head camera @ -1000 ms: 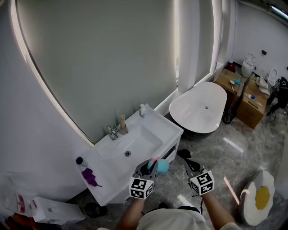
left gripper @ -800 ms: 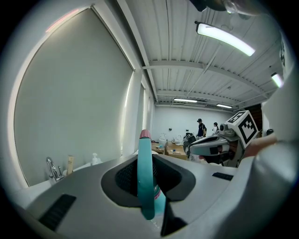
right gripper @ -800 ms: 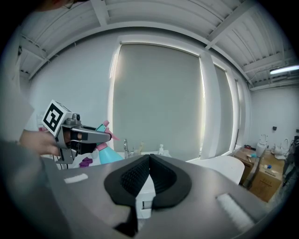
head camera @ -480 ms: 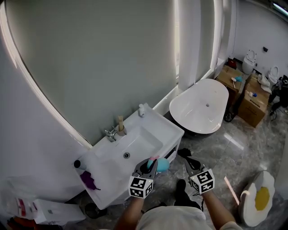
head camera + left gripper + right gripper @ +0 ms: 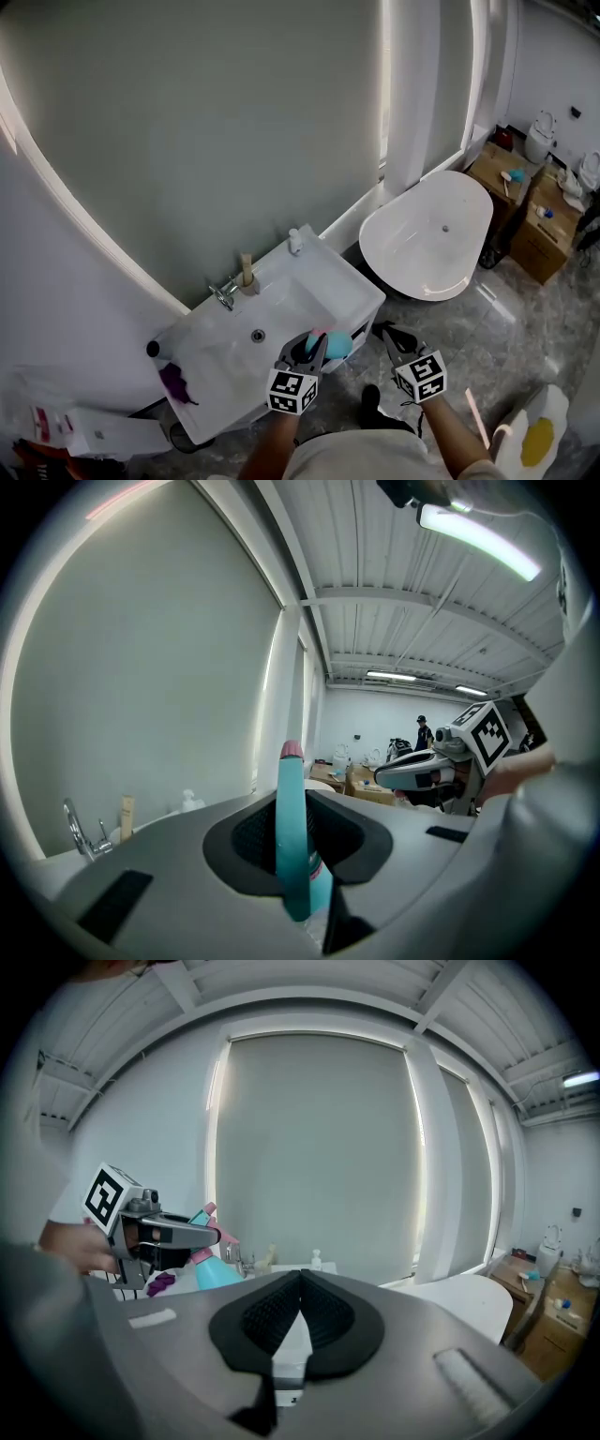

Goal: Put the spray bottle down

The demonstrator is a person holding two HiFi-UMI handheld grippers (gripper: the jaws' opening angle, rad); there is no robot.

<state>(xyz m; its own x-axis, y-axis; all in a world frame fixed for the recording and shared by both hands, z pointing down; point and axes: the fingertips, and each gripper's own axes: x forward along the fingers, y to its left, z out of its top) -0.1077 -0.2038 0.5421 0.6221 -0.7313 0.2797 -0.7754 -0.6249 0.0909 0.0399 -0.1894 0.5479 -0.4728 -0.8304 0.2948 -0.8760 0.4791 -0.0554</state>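
Note:
A teal spray bottle point(image 5: 337, 345) with a pink nozzle sits between the jaws of my left gripper point(image 5: 315, 343), which is shut on it. It hangs above the front right corner of the white vanity sink point(image 5: 353, 290). In the left gripper view the bottle point(image 5: 292, 841) stands upright between the black pads point(image 5: 251, 836). My right gripper point(image 5: 383, 331) hovers beside it over the floor, shut with nothing in it. Its pads point(image 5: 323, 1314) meet at the tip in the right gripper view, where the left gripper point(image 5: 221, 1235) and the bottle point(image 5: 212, 1270) show at the left.
On the sink stand a faucet point(image 5: 223, 295), a wooden piece point(image 5: 246, 271), a small white bottle point(image 5: 296, 240), a purple thing point(image 5: 173, 382) and a black-capped bottle point(image 5: 153, 349). A white bathtub point(image 5: 430, 239), cardboard boxes point(image 5: 539, 223) and an egg-shaped mat point(image 5: 528, 441) lie to the right.
Both grippers have been carried forward towards the sink, with the spray bottle still held in the left one. The sink and the bathtub now sit nearer in the head view.

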